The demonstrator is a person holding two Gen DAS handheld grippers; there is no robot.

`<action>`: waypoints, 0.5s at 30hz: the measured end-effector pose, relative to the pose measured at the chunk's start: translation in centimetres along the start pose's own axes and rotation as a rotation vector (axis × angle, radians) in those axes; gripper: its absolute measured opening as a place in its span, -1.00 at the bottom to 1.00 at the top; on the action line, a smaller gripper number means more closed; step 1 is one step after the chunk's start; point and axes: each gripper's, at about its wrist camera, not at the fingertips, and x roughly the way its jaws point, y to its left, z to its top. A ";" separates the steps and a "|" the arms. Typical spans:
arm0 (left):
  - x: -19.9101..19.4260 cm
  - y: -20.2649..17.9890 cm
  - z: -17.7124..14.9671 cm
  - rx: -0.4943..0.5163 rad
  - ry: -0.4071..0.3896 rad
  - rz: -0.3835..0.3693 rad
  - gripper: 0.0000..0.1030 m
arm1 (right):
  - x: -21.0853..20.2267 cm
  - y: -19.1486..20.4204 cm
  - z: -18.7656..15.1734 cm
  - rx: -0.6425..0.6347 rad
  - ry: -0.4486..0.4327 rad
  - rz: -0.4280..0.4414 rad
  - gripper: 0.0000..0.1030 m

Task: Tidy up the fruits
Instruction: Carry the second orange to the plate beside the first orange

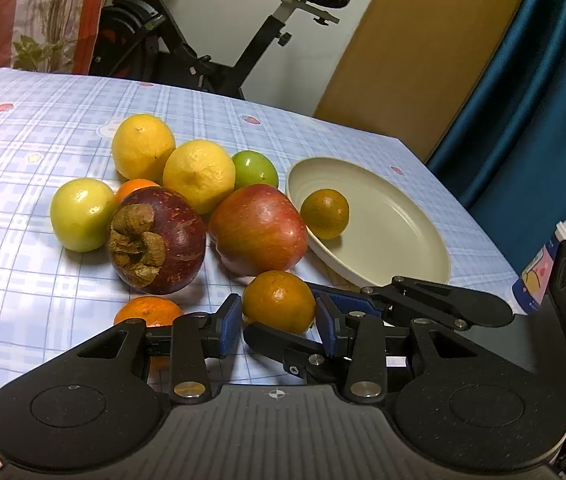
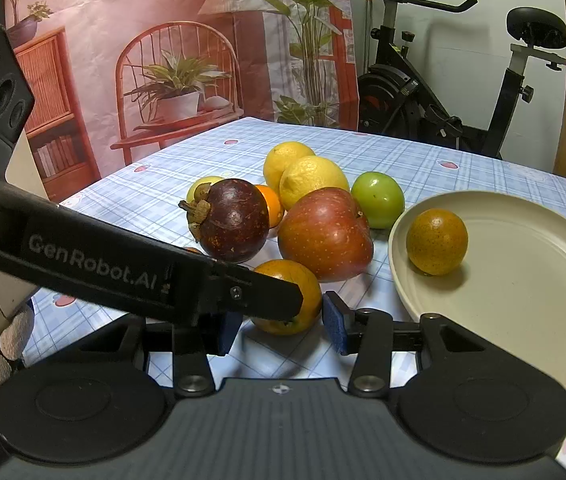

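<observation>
Fruits sit clustered on the checked tablecloth (image 1: 23,140): lemons (image 1: 143,146), a mangosteen (image 1: 159,240), a red apple (image 1: 259,228) and green fruits (image 1: 255,168). The plated tangerine (image 1: 325,213) lies in the cream plate (image 1: 403,240), at two o'clock from the cluster. The near tangerine (image 1: 279,300), at six o'clock of the apple, is clamped between the pads of the left gripper (image 1: 279,316). The right gripper (image 2: 283,326) is closed on the same fruit (its left pad is hidden behind the other gripper's finger).
</observation>
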 end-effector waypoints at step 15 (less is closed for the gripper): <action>0.5 -4.2 3.7 0.154 -0.056 -0.039 -0.17 | -3.9 -2.1 0.9 0.087 -0.142 -0.094 -0.12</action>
